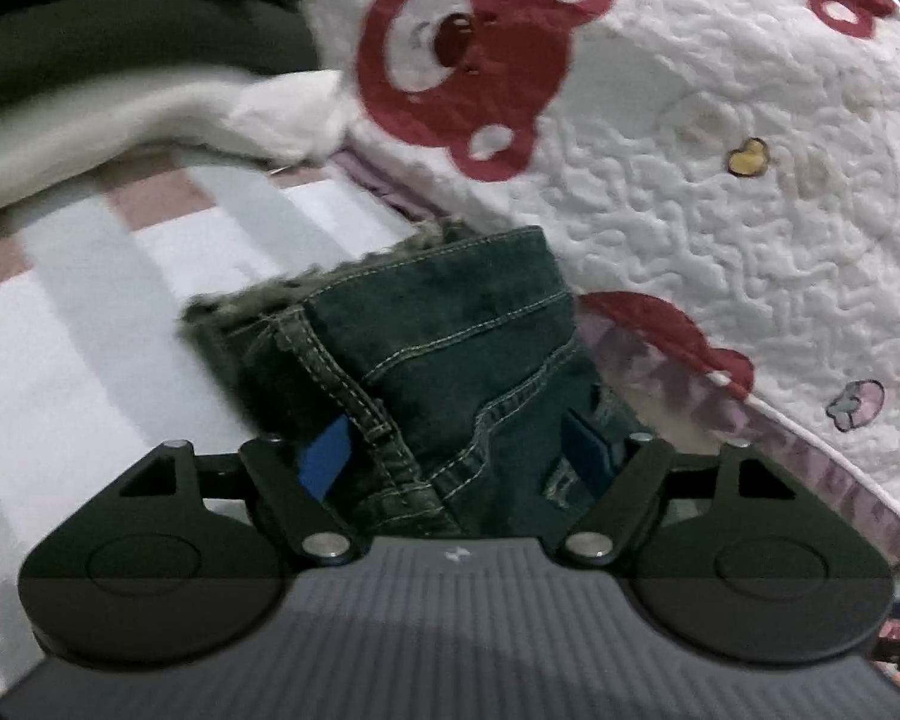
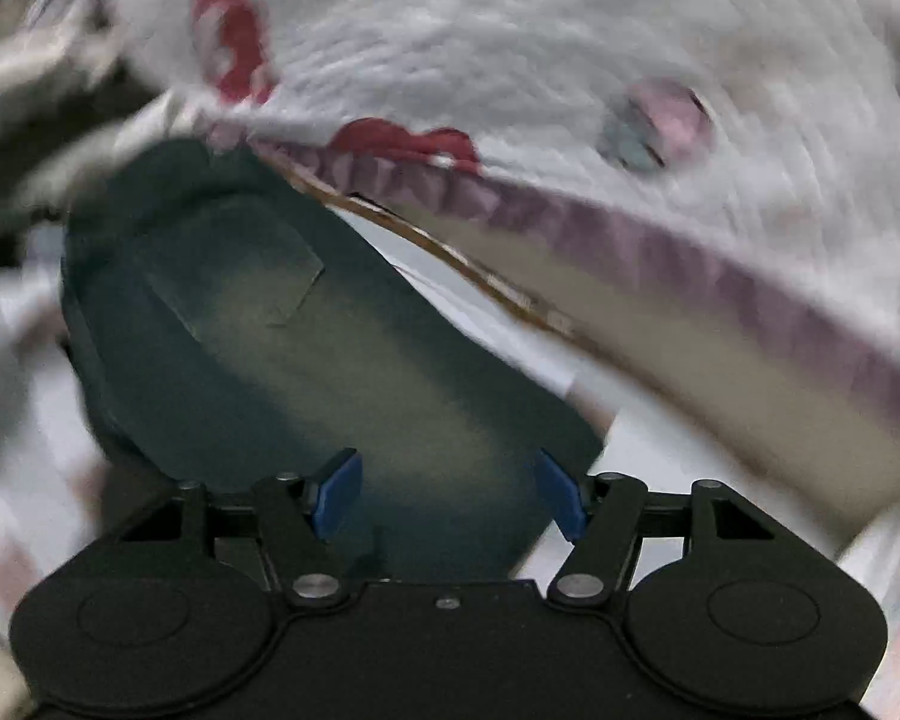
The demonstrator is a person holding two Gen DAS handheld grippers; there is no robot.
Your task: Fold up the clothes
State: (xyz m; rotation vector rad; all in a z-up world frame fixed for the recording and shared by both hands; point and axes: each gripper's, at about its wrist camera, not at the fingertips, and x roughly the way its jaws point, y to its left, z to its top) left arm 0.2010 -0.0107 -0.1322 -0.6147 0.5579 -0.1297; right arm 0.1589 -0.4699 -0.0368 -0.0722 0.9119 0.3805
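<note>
Dark green-blue jeans (image 1: 444,360) with pale stitching and a fuzzy olive lining lie on the striped bed sheet (image 1: 90,324). My left gripper (image 1: 459,456) is open, its blue pads on either side of a bunched fold of the denim, which fills the gap. In the blurred right wrist view the same jeans (image 2: 306,336) lie flat with a back pocket showing. My right gripper (image 2: 450,495) is open over the near edge of the denim, pads apart.
A white quilt with red bear prints (image 1: 690,192) rises along the right and back; it also shows in the right wrist view (image 2: 570,60). Dark green and white folded clothes (image 1: 120,60) lie at the far left.
</note>
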